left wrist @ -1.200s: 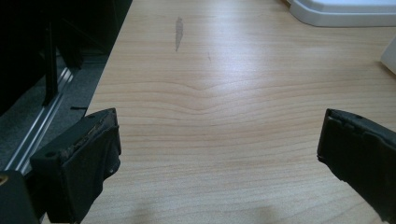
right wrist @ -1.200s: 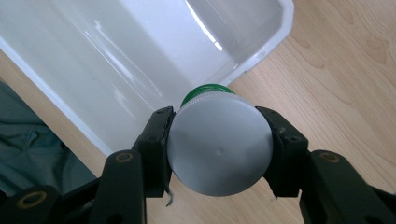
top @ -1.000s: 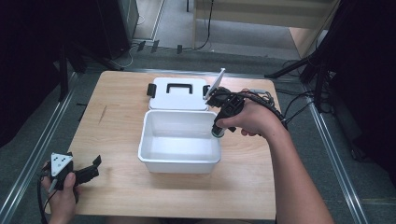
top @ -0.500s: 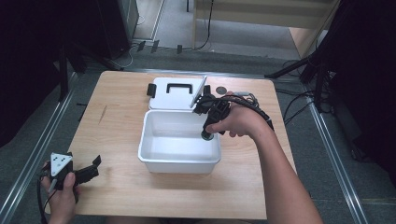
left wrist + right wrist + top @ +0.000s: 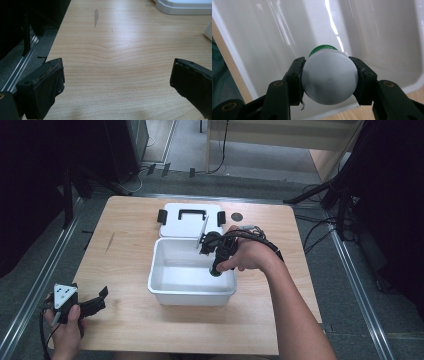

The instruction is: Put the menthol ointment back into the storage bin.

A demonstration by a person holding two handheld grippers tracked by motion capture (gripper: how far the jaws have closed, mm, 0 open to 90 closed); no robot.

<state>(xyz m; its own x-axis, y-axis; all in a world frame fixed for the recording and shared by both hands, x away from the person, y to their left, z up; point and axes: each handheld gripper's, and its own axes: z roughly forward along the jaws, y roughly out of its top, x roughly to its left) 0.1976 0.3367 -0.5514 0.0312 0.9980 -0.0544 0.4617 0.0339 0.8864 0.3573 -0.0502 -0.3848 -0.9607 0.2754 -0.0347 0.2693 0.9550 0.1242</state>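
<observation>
Since the earlier frame the right gripper has dropped from the bin's back rim down into the open white plastic bin mid-frame, pinching a grey bottle with a green cap. Not released yet. The left gripper sits spread and empty over the wooden desk, lower left.

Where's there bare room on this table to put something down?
Free: the wood left of the white bin up to the table edge, and the front strip. Crowded: behind the bin, where the lid lies, and its right side under the right tongs.
</observation>
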